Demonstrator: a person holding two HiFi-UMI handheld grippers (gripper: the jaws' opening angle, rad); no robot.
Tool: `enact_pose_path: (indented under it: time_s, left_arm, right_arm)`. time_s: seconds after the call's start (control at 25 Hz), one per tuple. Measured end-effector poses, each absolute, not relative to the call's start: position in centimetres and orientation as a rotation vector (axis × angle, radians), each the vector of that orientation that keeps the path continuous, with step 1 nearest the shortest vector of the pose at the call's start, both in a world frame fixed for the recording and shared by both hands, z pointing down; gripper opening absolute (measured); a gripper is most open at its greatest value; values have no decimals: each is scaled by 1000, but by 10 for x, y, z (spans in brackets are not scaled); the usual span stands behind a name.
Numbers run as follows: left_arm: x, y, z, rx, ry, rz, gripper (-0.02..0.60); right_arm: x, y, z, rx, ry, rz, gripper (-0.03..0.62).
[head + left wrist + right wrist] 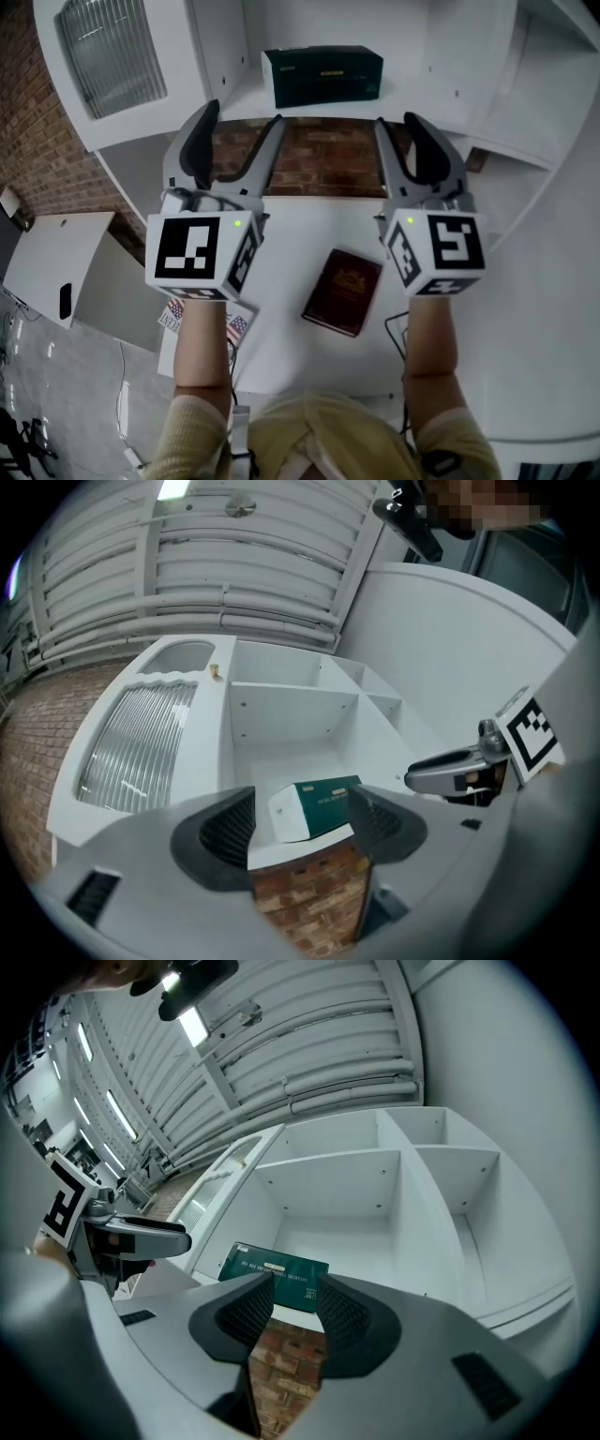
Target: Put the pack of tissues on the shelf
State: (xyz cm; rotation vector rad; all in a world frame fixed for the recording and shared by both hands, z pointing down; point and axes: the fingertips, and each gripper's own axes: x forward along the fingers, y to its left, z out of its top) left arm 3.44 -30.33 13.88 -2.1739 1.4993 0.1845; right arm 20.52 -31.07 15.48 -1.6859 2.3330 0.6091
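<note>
**White shelf (pixel 246 98) with the tissue pack (pixel 322 77) on it**

Head view: the tissue pack lies on the shelf beyond both tongs, and a book (pixel 343 291) lies on the table (pixel 300 220).

Left gripper view: the left gripper (pixel 300 822) has its jaws wide apart and empty.

Right gripper view: the right gripper (pixel 295 1312) has a narrower gap and is also empty.

The tissue pack is probably light and soft, so pinch its long sides gently.

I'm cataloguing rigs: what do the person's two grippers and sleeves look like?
The left gripper and right gripper are grey, with curved jaws lined in black ribbed pads. Each carries a white cube with black square markers and a green light. The sleeves are pale yellow knit.
</note>
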Motion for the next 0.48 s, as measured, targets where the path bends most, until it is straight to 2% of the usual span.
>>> enact_pose_path:
  time_s: [0.48]
  left_arm:
    - [17, -271, 172, -2348, 1538, 335, 282]
  right_arm:
    - [199, -282, 184, -1656, 2350, 536, 106]
